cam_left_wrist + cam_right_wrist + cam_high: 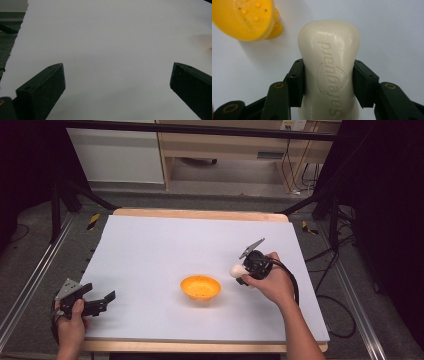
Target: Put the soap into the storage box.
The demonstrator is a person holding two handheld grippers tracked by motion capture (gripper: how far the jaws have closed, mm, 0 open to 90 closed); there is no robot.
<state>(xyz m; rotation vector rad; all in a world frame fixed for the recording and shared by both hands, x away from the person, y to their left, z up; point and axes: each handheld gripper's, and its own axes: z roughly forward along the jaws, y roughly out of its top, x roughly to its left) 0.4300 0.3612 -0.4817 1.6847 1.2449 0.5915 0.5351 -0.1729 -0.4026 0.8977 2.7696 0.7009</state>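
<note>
White sheet point(165, 245) is lying bare across most of its spread; the yellow dish point(200, 288) alone is standing mid-table, blocking the straight path between both grippers.

we see our left gripper point(117, 82) with its two black jaws standing wide apart, nothing between them, over the white table sheet point(112, 37), whose torn edge runs along the left.
</note>
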